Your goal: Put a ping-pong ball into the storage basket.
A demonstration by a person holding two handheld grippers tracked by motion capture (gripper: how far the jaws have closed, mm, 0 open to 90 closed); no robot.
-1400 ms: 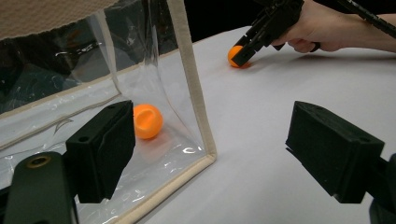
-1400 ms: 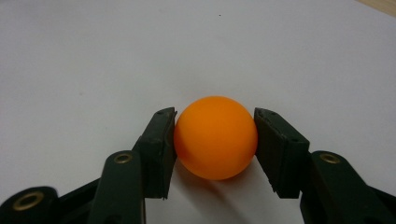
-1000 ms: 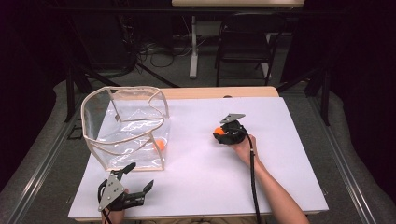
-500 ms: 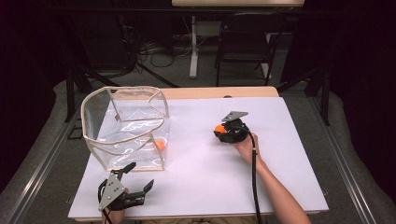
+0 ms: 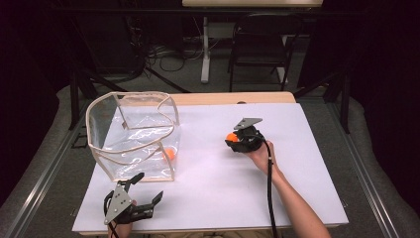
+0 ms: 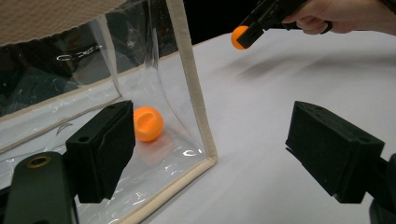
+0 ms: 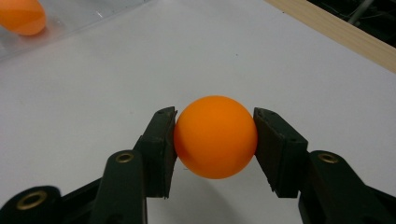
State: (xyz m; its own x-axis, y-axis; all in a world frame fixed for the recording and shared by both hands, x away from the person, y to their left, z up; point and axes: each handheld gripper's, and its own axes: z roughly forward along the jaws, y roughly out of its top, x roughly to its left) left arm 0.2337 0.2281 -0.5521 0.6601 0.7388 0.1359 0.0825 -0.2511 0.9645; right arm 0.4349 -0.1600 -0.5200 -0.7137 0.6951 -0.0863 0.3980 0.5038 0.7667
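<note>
From my seat, the right gripper (image 5: 236,141) in the high view hides most of its orange ball (image 5: 231,137); I see just a sliver past the grey plate. My left gripper (image 5: 141,196) is cut by that view's bottom edge, the hand behind it mostly out of frame. In the right gripper view, the second orange ball (image 7: 21,16) is clipped by the top left corner. In the left gripper view, the near jaw covers part of that ball (image 6: 148,123) inside the clear bag (image 6: 189,79), and the bag's rim runs off the top. Whether the held ball touches the white sheet (image 5: 307,163), I cannot tell.
</note>
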